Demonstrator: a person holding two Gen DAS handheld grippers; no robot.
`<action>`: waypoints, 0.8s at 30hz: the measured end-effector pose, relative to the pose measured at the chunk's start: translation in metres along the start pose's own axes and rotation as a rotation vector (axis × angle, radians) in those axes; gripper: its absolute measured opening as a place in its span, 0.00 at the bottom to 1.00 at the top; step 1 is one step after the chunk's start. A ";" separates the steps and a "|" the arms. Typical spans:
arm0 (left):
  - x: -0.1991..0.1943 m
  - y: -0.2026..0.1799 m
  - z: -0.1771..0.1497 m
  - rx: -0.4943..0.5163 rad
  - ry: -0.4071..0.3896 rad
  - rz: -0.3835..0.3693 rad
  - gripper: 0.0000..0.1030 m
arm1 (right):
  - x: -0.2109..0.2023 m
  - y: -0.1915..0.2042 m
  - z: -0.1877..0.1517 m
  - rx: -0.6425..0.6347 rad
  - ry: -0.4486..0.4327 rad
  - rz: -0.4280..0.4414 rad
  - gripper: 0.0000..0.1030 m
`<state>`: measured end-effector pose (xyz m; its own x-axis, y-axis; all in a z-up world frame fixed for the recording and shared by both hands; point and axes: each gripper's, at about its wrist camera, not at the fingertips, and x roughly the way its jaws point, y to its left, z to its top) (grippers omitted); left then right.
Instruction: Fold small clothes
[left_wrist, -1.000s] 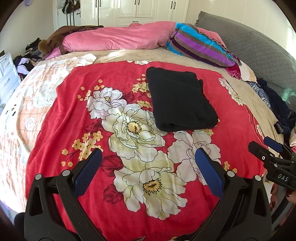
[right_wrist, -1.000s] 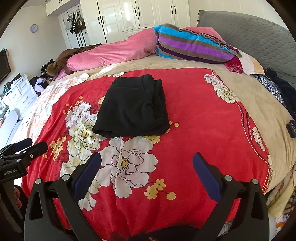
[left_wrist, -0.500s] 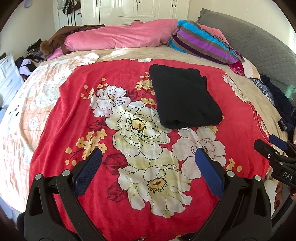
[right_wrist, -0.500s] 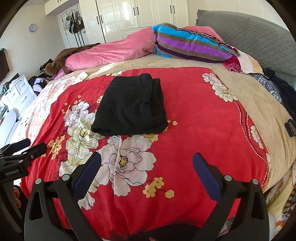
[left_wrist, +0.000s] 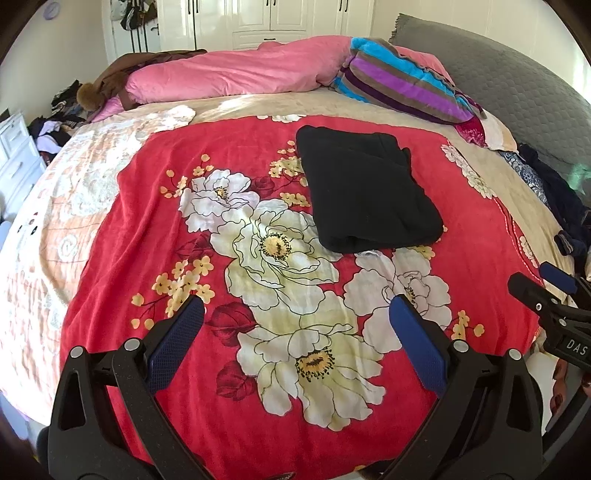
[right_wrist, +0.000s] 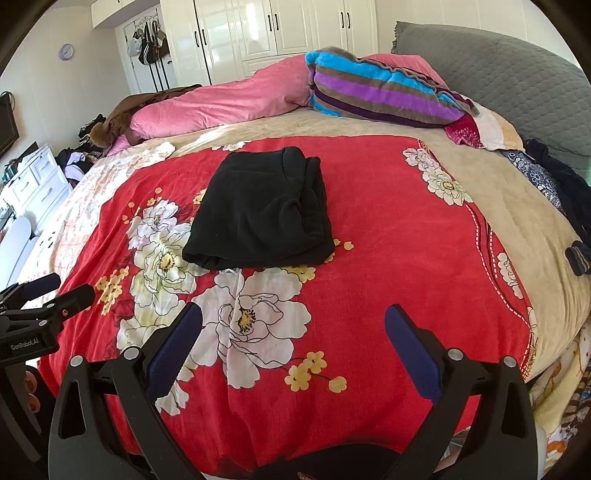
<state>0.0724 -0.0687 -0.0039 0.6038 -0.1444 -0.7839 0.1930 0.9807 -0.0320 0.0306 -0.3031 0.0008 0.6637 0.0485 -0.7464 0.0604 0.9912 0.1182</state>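
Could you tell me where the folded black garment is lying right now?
The black garment lies folded on the red floral blanket, beyond both open tools, right of centre in the left wrist view, with the striped blanket farther behind.

My left hand-held gripper had a matte black plastic frame with two thick arms that branched in a V. Each arm had triangular cut-outs and round silver screw heads near the joints. Its fingers carried long dark blue pads with a fine gridded texture. My right hand-held gripper looked the same: black speckled arms, silver screws, blue textured pads on the fingers. Seen from the left camera, the right gripper's body bore white letters reading "DAS". Seen from the right camera, the left gripper's body bore small white lettering, "GenRobot.AI". No sleeve was clearly visible.
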 end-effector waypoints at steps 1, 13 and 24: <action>0.000 0.000 0.000 0.003 0.000 0.005 0.91 | 0.000 0.000 0.000 0.000 0.000 -0.002 0.96; 0.001 0.008 0.000 0.002 0.033 0.063 0.92 | -0.005 0.000 -0.004 -0.002 0.000 -0.033 0.96; 0.019 0.169 -0.010 -0.259 0.104 0.191 0.92 | -0.055 -0.129 -0.082 0.290 -0.006 -0.343 0.96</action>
<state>0.1090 0.0955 -0.0299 0.5256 0.0463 -0.8495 -0.1266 0.9917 -0.0242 -0.0753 -0.4232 -0.0268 0.5731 -0.2788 -0.7706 0.4839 0.8740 0.0437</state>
